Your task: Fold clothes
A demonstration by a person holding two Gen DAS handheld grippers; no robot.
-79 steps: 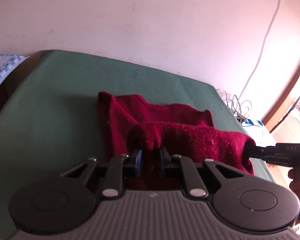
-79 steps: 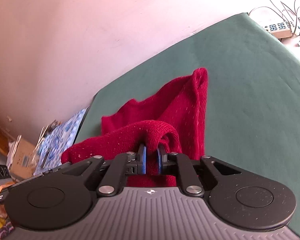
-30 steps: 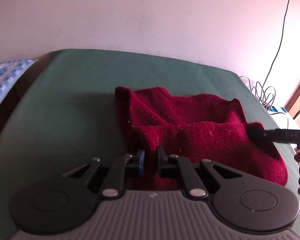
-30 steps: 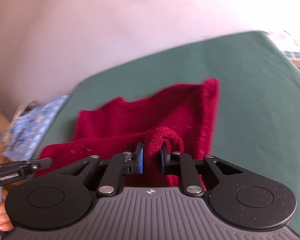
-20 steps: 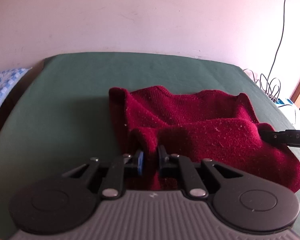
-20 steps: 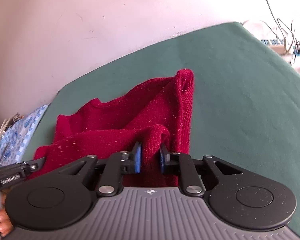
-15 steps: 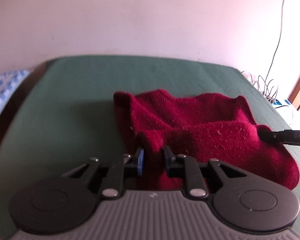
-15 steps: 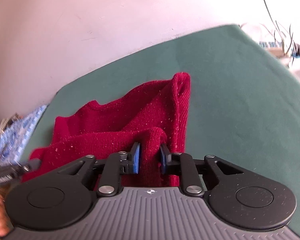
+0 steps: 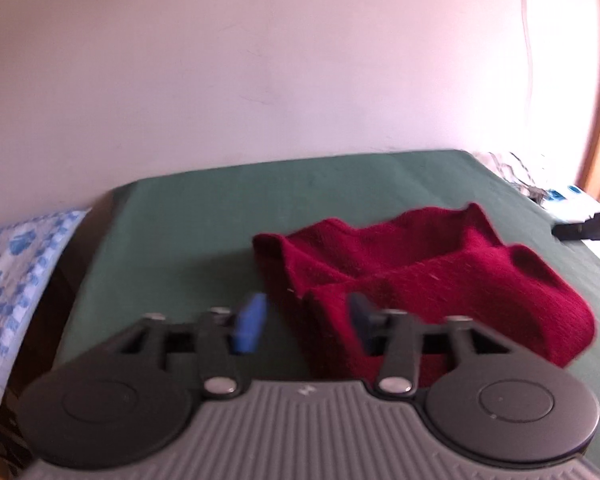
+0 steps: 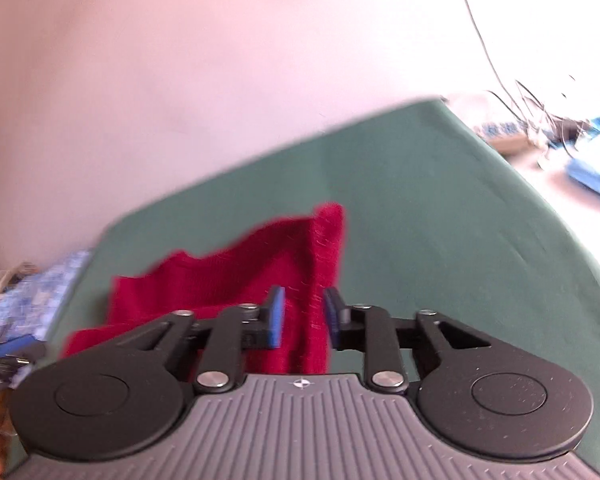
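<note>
A dark red knitted sweater (image 9: 420,280) lies folded over on the green cover (image 9: 200,220), its near layer resting on the far one. My left gripper (image 9: 306,318) hovers just above the near left corner. Its jaws are opening, and the pads stand clear of the cloth, which only shows behind them. In the right wrist view my right gripper (image 10: 304,316) has a narrow gap between its pads, with the sweater (image 10: 228,280) lying behind it, not pinched. One of its fingers (image 9: 588,226) hangs apart from the sweater's right edge. Both views are blurred.
A blue patterned cloth (image 9: 16,272) lies past the cover's left edge. Past its right edge are cables, a power strip (image 10: 504,136) and a flat blue thing (image 10: 592,180). A plain wall stands close behind. The left gripper's fingers (image 10: 12,354) show at the lower left.
The left jaws have spread and let the sweater's corner drop onto the lower layer. The fold has left the right gripper's pads. Both grippers have pulled back and up from the sweater.
</note>
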